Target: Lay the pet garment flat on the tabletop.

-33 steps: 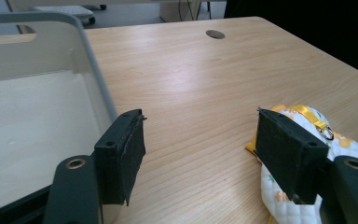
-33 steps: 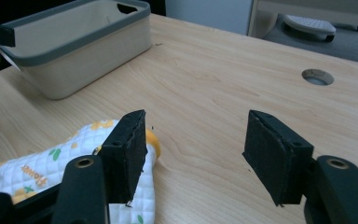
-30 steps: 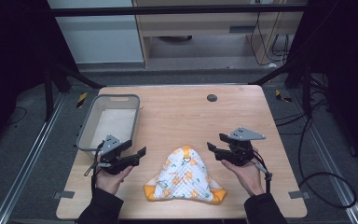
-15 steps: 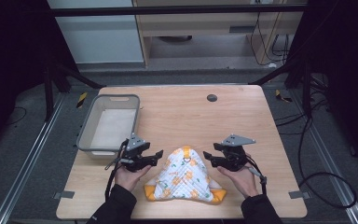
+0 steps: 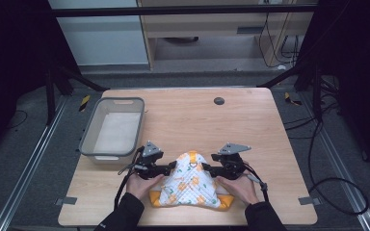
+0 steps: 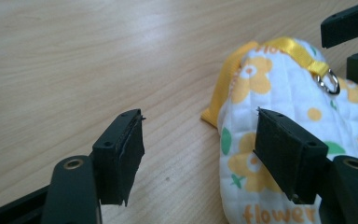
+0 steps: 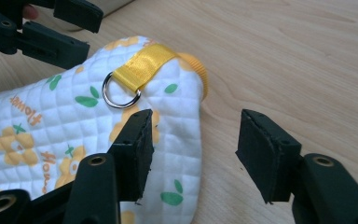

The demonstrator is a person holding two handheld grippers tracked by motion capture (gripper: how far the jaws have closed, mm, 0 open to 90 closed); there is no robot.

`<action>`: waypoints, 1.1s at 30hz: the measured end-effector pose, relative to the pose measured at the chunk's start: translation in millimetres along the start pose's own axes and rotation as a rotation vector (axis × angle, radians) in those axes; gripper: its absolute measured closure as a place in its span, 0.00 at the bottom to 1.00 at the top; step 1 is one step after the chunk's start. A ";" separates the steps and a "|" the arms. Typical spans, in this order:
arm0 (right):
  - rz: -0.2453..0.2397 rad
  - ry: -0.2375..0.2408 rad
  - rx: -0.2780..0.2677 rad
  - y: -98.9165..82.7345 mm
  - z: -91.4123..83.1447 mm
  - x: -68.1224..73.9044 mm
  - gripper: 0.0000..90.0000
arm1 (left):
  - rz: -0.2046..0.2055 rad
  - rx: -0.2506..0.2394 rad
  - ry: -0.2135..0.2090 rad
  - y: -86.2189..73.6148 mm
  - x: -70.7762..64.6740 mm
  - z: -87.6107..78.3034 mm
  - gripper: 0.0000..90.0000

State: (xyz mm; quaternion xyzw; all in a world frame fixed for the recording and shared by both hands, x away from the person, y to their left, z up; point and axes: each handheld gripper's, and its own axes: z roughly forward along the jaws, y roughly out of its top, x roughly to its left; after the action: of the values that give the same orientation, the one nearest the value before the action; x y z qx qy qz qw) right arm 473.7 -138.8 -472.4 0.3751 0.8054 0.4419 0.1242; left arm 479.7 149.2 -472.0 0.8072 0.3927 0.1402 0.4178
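Two grippers, left gripper (image 5: 169, 168) and right gripper (image 5: 211, 169), flank the narrow top of the quilted cloth (image 5: 191, 185), which lies flat on the surface (image 5: 250, 120) near its front edge. Both stand open and hold nothing; the right gripper's jaws have just been closing, straddling the cloth's edge. Risk: closing too high could pinch one layer or miss, dragging the cloth.
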 end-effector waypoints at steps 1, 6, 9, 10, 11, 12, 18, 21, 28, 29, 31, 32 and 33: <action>-0.004 0.004 0.006 -0.6 1.8 0.6 0.51 | 0.004 0.008 -0.001 -1.3 -0.9 1.5 0.35; -0.012 0.020 0.030 -3.3 8.6 3.1 0.56 | 0.016 0.044 -0.018 -5.4 -3.8 7.6 0.35; -0.005 0.028 0.033 -5.6 12.0 2.6 0.62 | 0.031 0.060 -0.027 -6.8 -5.7 10.4 0.37; 0.003 0.036 0.042 -6.4 13.0 2.7 0.64 | 0.034 0.060 -0.032 -7.3 -6.2 11.4 0.37; 0.002 0.039 0.050 -6.8 14.1 2.3 0.66 | 0.031 0.057 -0.038 -8.3 -6.7 12.6 0.39; 0.003 0.045 0.054 -7.3 15.5 1.9 0.71 | 0.028 0.060 -0.041 -9.3 -6.9 13.6 0.42; 0.009 0.055 0.070 -7.1 16.8 1.1 0.87 | 0.014 0.075 -0.066 -12.5 -9.4 19.7 0.55; 0.013 0.067 0.075 -7.4 17.0 0.6 0.97 | 0.015 0.094 -0.085 -13.4 -11.6 22.5 0.63; 0.014 0.074 0.071 -6.0 14.4 1.7 0.99 | 0.019 0.118 -0.113 -14.4 -19.4 26.7 0.91; 0.017 0.076 0.069 -5.8 13.4 1.8 0.99 | 0.021 0.119 -0.116 -14.4 -19.7 26.7 0.93; 0.019 0.080 0.061 -5.2 11.9 1.5 0.99 | 0.023 0.119 -0.118 -14.5 -19.7 26.4 0.97; 0.015 0.082 0.057 -5.0 11.3 1.1 0.99 | 0.026 0.119 -0.122 -14.3 -19.3 25.6 0.98; 0.016 0.078 0.057 -4.7 10.5 1.3 0.99 | 0.032 0.112 -0.120 -13.8 -18.9 24.2 0.98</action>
State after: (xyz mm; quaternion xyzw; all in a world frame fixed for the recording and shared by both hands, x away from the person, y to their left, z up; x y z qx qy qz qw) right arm 476.0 -132.9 -482.1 0.3673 0.8190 0.4339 0.0784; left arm 473.7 126.0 -495.7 0.8424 0.3615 0.0761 0.3924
